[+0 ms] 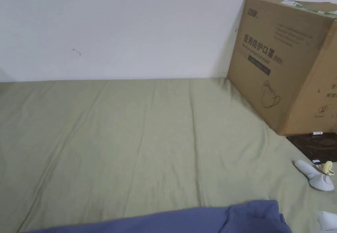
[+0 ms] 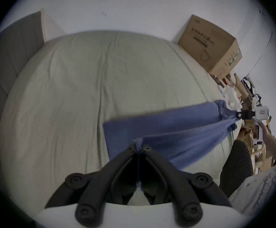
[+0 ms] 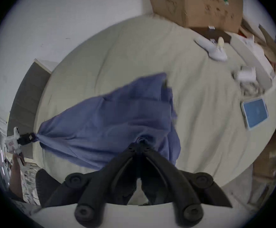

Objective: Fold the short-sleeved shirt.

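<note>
A blue short-sleeved shirt (image 1: 204,219) is stretched above a bed with a pale green sheet (image 1: 131,138); in the head view its top edge peeks in at the bottom. In the left gripper view the shirt (image 2: 175,124) hangs taut between both grippers. My left gripper (image 2: 139,146) is shut on a bunched corner of the cloth. My right gripper (image 3: 140,143) is shut on another bunch of the shirt (image 3: 109,116). Each gripper view also shows the other gripper farther off, the right gripper (image 2: 240,115) and the left gripper (image 3: 32,137), pinching the far end.
A large cardboard box (image 1: 289,62) stands at the back right against the white wall. Right of the shirt lie a white handheld device (image 1: 314,174), a dark board (image 1: 316,146), a blue tablet (image 3: 254,113) and white clutter (image 3: 247,74). A grey headboard (image 2: 13,53) bounds the left.
</note>
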`<state>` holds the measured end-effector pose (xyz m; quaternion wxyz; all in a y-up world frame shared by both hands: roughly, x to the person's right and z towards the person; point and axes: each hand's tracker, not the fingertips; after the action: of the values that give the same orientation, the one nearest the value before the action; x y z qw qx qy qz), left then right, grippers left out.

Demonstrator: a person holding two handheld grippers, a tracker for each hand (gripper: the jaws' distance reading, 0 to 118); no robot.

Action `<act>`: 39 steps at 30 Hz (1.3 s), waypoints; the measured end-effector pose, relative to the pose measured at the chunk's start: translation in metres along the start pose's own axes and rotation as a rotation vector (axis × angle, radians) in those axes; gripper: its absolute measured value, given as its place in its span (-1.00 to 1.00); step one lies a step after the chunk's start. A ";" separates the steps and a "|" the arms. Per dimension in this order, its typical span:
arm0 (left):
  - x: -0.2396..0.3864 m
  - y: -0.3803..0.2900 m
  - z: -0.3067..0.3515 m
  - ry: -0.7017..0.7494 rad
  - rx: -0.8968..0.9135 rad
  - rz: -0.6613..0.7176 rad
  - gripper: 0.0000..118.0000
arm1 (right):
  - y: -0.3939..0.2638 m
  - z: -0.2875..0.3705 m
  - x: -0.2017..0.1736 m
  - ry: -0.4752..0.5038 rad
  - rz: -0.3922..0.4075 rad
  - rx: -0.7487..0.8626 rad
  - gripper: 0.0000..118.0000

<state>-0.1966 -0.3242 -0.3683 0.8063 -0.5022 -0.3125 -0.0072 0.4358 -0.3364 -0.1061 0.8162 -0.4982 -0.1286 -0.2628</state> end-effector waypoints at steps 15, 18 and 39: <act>0.040 0.009 0.065 -0.051 0.334 0.171 0.76 | 0.011 0.052 -0.069 0.086 0.078 0.272 0.92; 0.075 0.018 0.078 -0.001 0.385 0.083 0.78 | 0.016 0.064 -0.098 0.085 0.161 0.330 0.92; -0.048 0.009 0.023 -0.138 0.172 0.396 -0.78 | 0.008 0.056 -0.169 0.119 0.234 0.357 -1.00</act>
<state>-0.2438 -0.3153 -0.3932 0.8086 -0.4823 -0.2616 0.2124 0.3035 -0.2330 -0.1653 0.9225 -0.3410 -0.0661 -0.1685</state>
